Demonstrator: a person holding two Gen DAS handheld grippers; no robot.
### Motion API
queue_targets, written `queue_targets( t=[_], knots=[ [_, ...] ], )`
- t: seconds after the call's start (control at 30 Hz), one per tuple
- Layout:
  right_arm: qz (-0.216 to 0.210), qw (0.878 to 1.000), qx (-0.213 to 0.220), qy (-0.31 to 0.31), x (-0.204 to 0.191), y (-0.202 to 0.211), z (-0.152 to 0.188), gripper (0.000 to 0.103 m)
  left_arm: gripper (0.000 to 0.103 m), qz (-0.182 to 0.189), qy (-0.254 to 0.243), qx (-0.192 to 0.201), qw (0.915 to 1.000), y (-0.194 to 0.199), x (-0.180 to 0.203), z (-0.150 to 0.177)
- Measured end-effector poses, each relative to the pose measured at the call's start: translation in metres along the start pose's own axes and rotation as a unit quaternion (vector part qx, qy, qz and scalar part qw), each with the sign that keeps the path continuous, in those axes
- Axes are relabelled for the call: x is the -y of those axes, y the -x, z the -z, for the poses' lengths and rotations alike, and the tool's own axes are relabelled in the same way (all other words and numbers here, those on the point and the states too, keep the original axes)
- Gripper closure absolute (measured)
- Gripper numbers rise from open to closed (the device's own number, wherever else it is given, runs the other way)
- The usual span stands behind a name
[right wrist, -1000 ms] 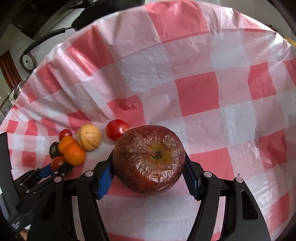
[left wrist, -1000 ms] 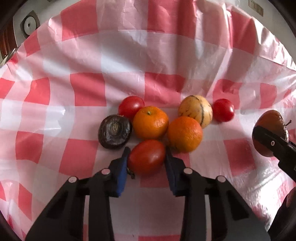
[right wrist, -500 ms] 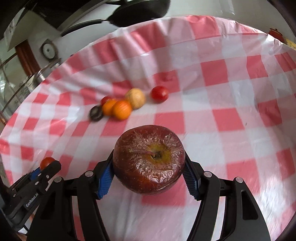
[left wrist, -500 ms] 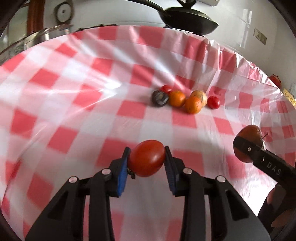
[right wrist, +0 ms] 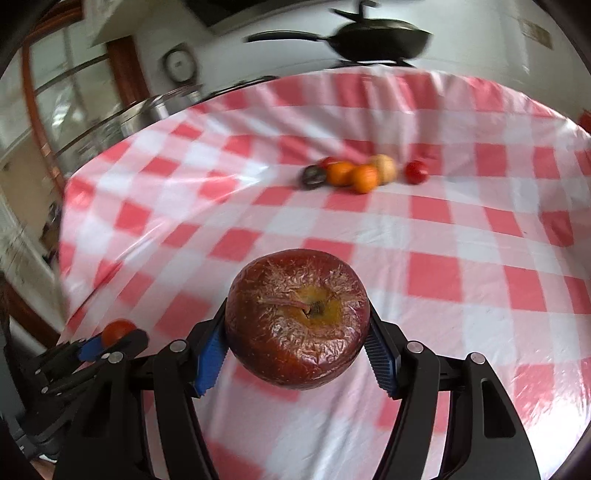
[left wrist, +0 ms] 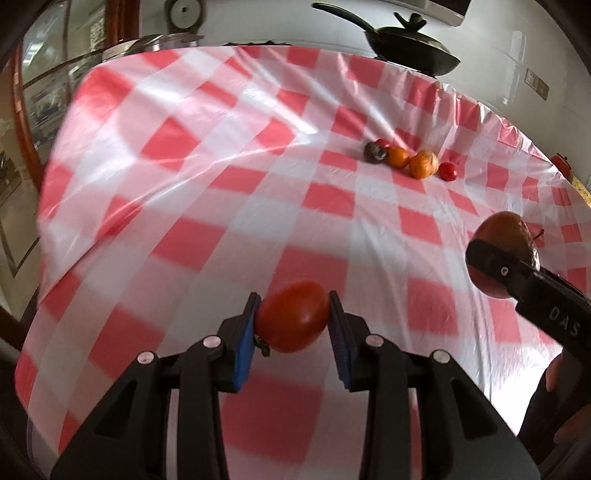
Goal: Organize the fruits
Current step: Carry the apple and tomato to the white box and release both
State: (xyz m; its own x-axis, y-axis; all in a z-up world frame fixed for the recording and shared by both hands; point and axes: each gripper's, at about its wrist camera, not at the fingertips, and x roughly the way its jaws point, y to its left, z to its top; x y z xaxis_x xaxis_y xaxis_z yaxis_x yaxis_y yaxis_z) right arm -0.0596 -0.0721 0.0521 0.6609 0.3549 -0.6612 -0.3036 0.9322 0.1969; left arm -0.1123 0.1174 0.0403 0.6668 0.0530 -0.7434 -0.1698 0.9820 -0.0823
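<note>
Now both claws are loaded and held above the tabletop: left claw clamps a tomato, right claw a wrinkled apple. Remaining fruit cluster lies well ahead, nearer the right claw.

Red/white check tablecloth on table; black lidded pan & white wall behind, window left.

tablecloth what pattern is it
Red and white checks on the tablecloth, clearest in the right wrist view.
</note>
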Motion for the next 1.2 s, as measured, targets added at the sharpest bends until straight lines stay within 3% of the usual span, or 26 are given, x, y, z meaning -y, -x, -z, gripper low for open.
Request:
queue_targets(
  t=[0.37,0.7,0.9,1.2],
  knots=[
    [-0.065,0.993,0.011,0.096,-0.094,0.036,0.042,0.039,0.067,-0.044,0.048,-0.001,0.9979,0.051,-0.068,0.055],
    [-0.133,0.97,0.018,0.202,-0.183,0.068,0.089,0.038,0.067,-0.107,0.096,-0.004,0.9895,0.098,-0.137,0.109],
    [-0.17,0.947,0.012,0.272,-0.236,0.086,0.127,0.038,0.067,-0.137,0.143,-0.013,0.9801,0.12,-0.184,0.152],
    [-0.229,0.886,-0.012,0.404,-0.318,0.106,0.207,0.038,0.067,-0.158,0.206,-0.025,0.9654,0.141,-0.246,0.216]
  ],
)
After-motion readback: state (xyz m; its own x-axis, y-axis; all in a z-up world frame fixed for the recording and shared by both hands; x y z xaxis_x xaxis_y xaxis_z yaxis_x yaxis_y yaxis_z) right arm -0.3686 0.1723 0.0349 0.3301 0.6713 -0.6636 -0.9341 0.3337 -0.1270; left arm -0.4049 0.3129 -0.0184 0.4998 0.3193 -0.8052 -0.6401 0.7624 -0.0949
